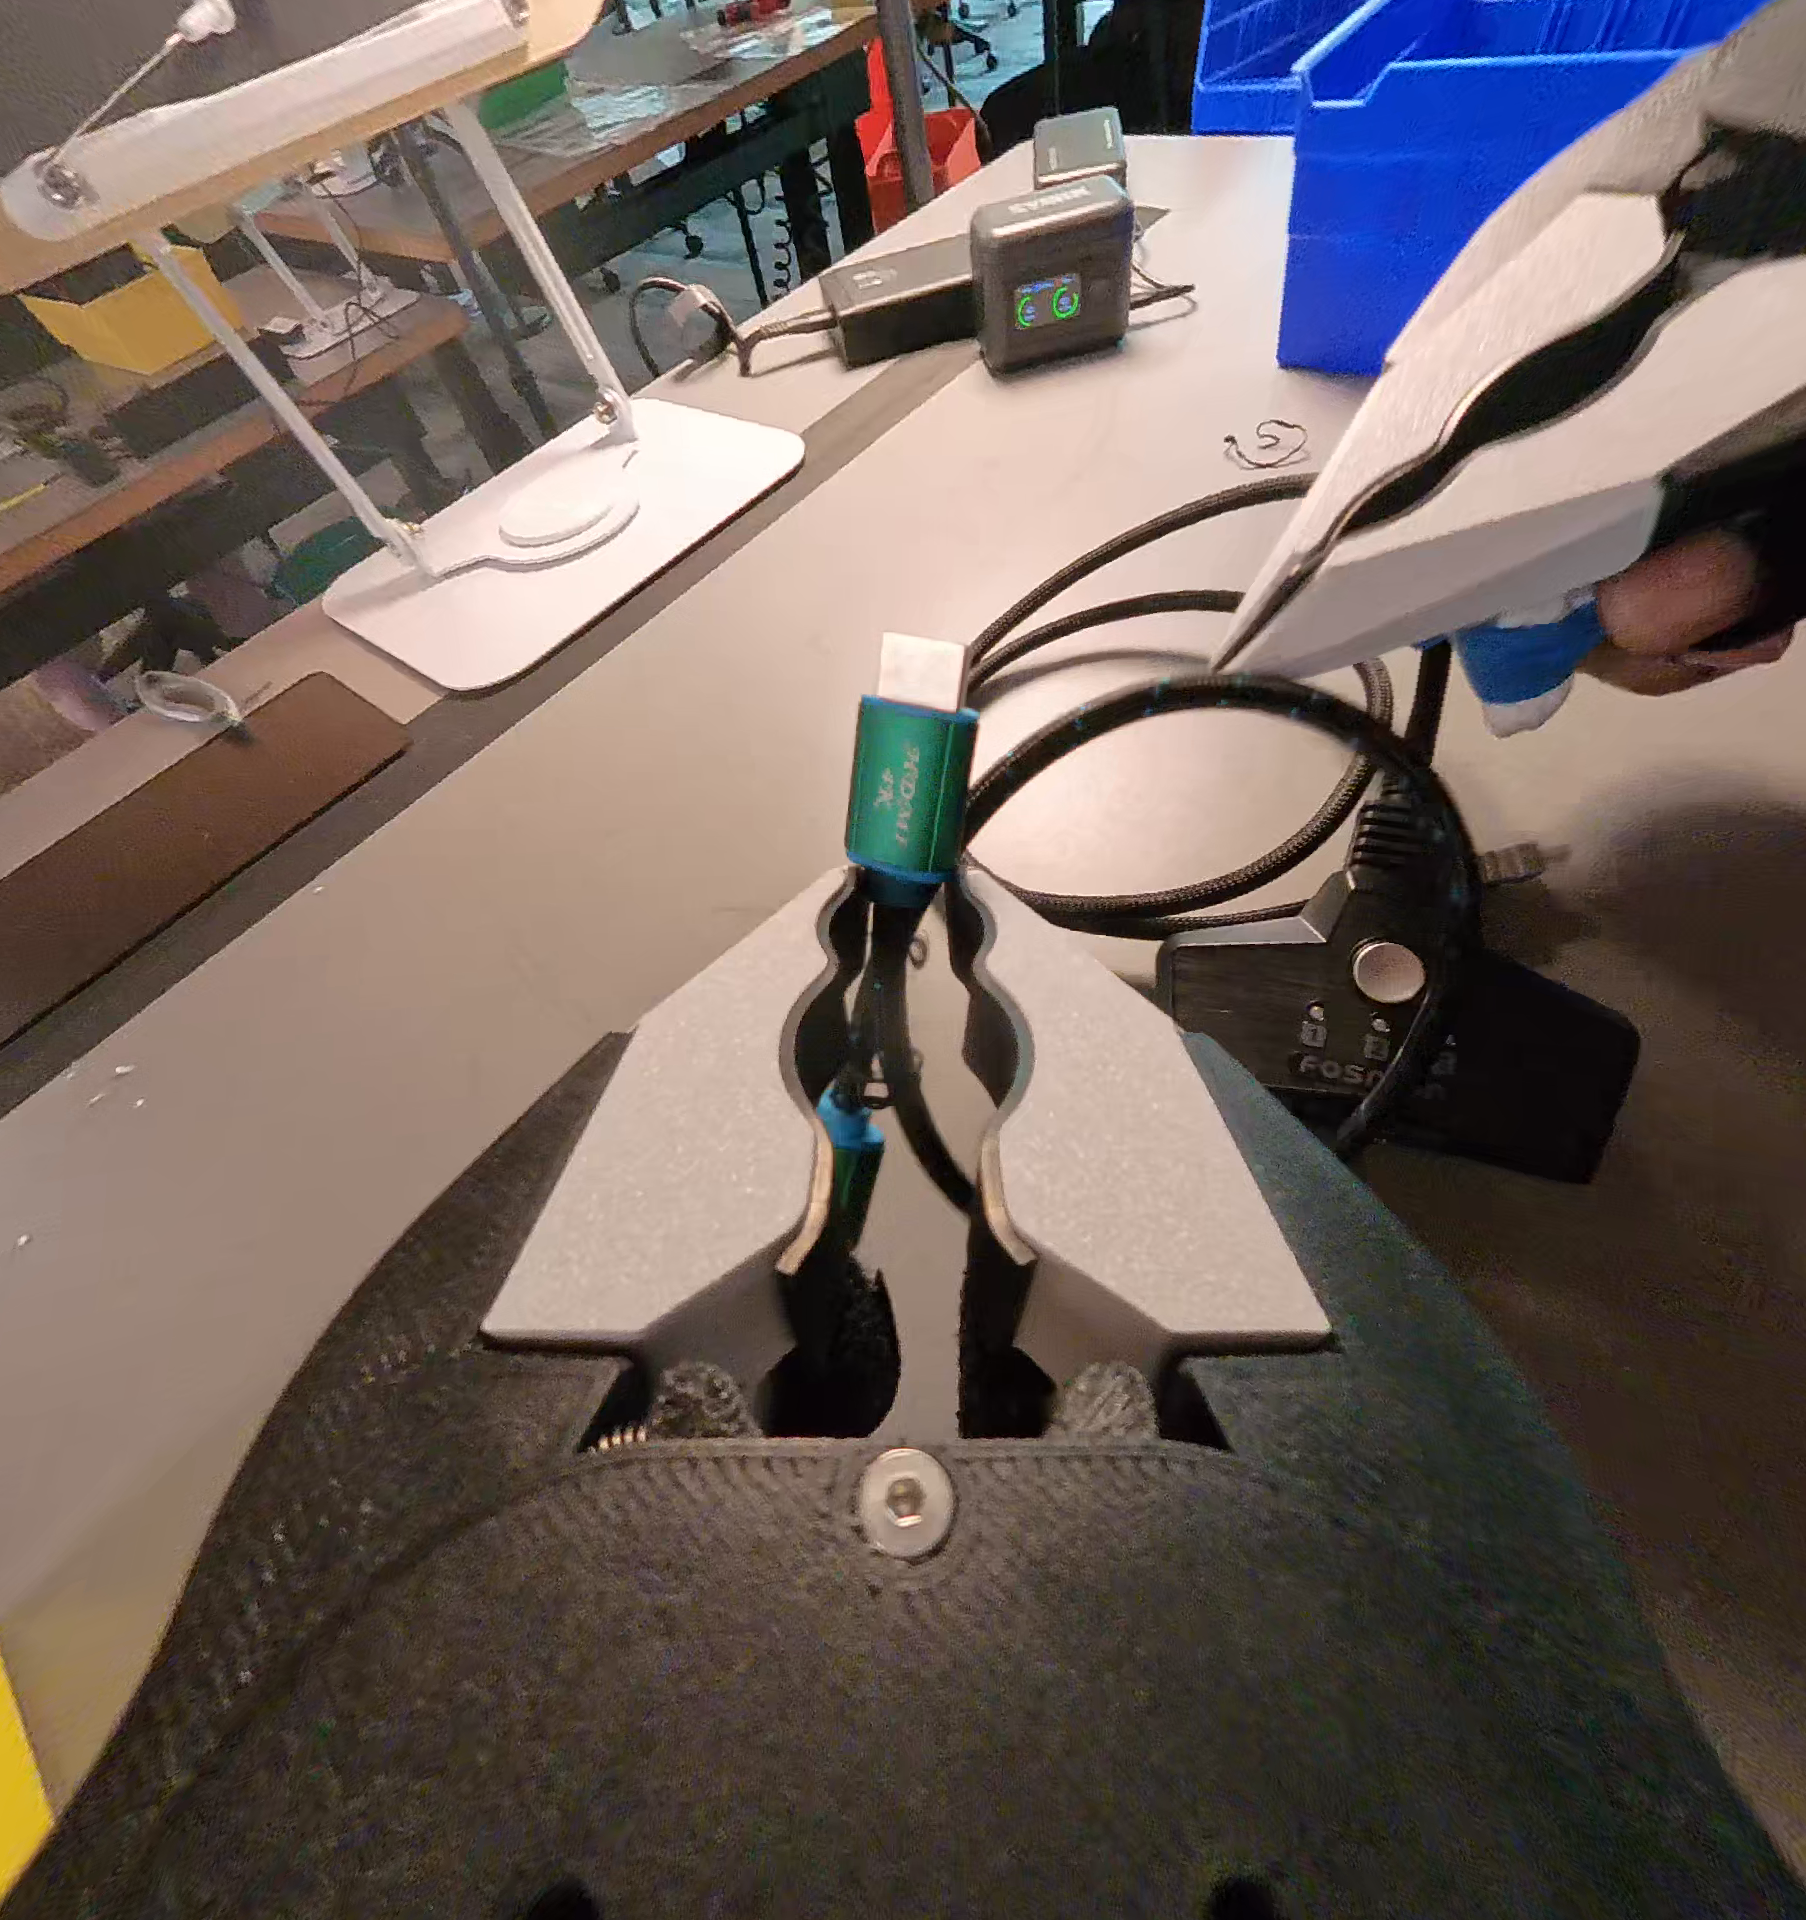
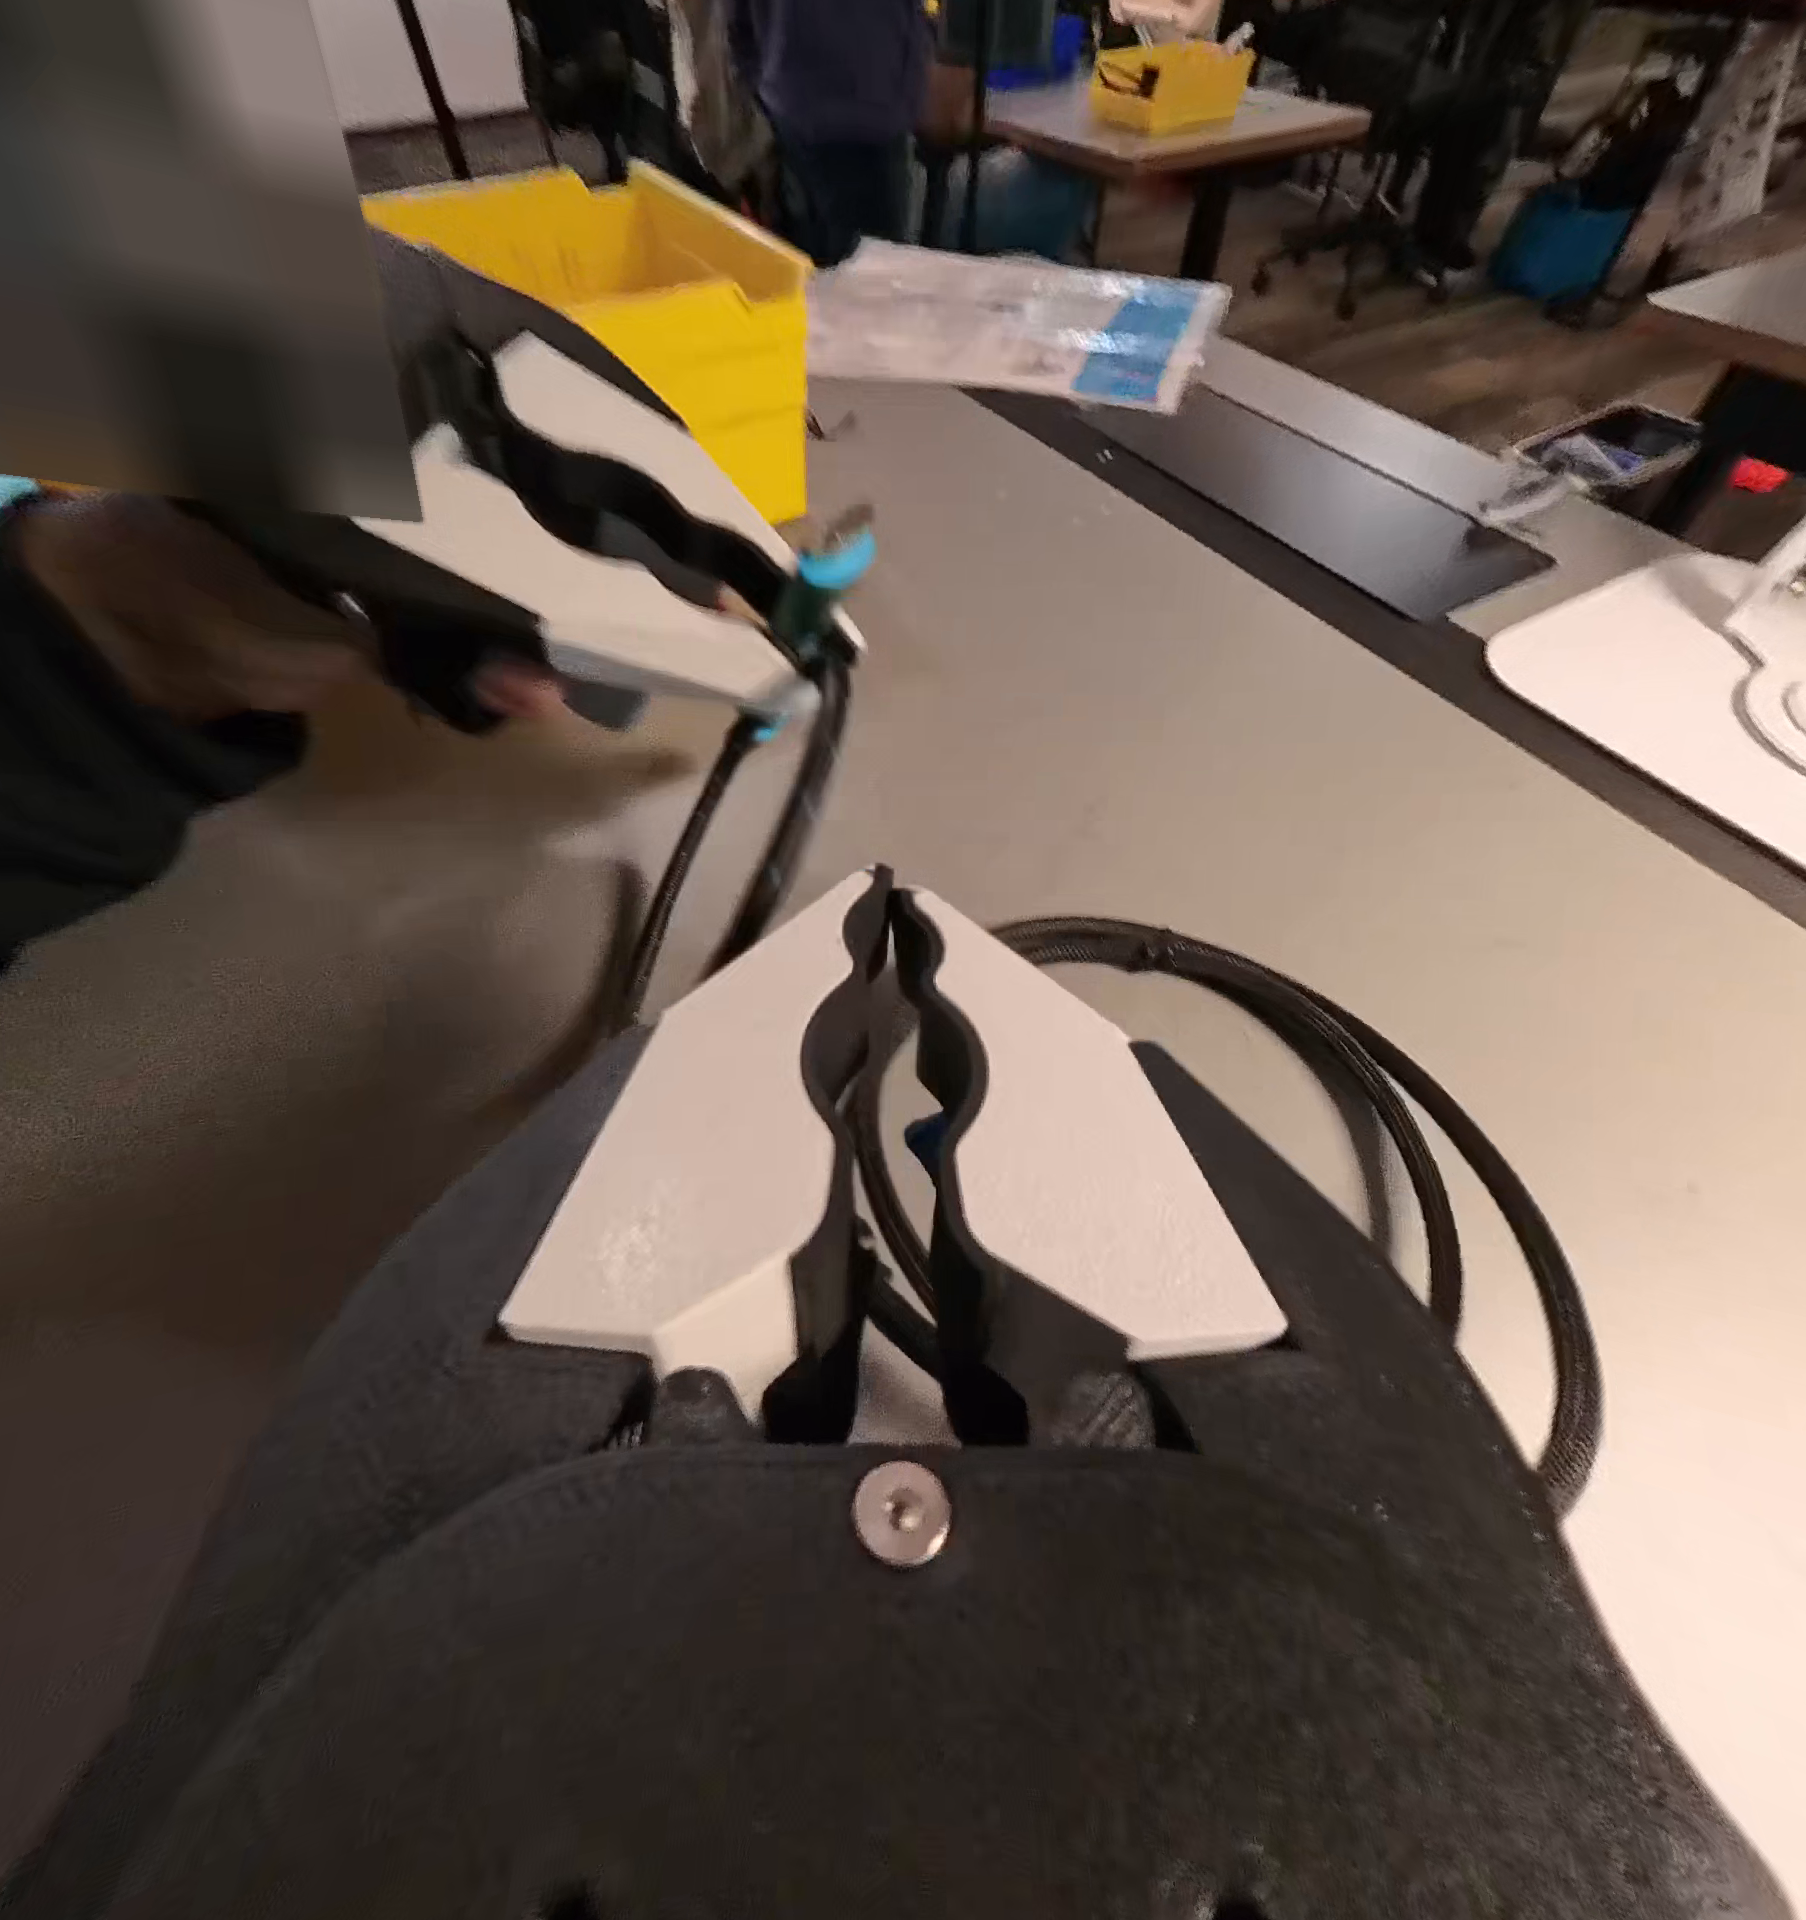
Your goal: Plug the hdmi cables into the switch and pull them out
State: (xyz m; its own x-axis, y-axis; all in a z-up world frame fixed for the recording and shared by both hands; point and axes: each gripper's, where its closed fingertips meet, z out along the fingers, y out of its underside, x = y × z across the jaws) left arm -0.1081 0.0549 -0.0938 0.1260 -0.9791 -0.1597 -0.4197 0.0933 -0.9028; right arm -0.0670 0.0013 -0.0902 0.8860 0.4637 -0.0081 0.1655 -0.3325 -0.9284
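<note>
Grey tabletop (image 1: 587, 831), long & mostly bare toward the far edge; dark strip runs along that side w/ white lamp base (image 1: 566, 540) on it. Blue bins (image 1: 1450, 187) crowd the far right corner, yellow bin (image 2: 670, 312) at the opposite end. Open room between both grippers.

Left gripper (image 1: 904, 883) low, pointing across table, tips closed on the cable just behind the green HDMI plug (image 1: 909, 779); plug sticks up past the tips, metal end free, not in any port. Right gripper (image 1: 1231, 655) angled down over the cable loops (image 1: 1190, 707), tips together, nothing seen b/w them.

Black switch (image 1: 1398, 1018) flat on table, right of left gripper, under the loops.

Count: 2 grippers, 1 switch, 2 green plugs seen (2nd (image 1: 847, 1132) hangs b/w left fingers), cable count unclear
</note>
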